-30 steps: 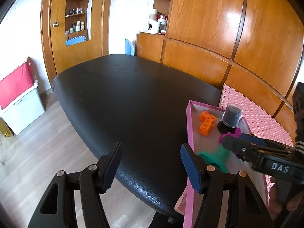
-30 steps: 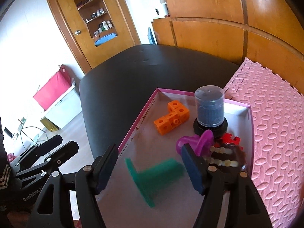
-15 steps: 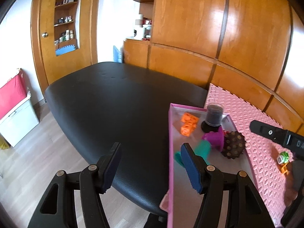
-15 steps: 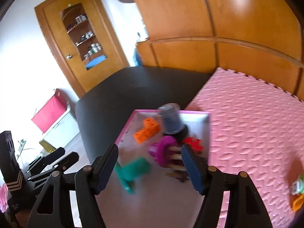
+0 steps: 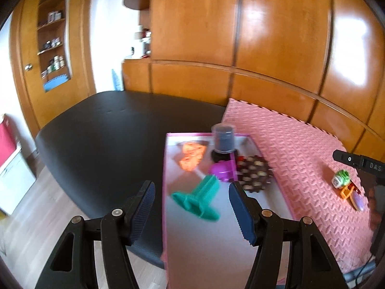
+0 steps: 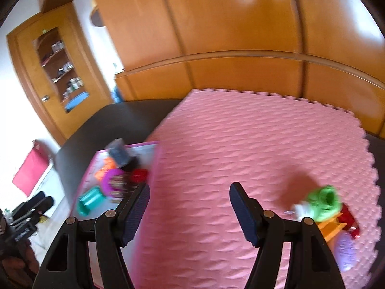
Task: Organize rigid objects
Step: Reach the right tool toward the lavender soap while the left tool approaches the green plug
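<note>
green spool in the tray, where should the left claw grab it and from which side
Grip the green spool by its ribbed stem, not its flat flange. It lies on its side in the tray, so come from above with the open left claw across the stem.

The left claw (image 5: pixel 191 207) is held level with its two dark blue pads spread wide and nothing between them. The right claw (image 6: pixel 190 210) is likewise wide apart and empty, tilted slightly downward, off to the right.
</note>
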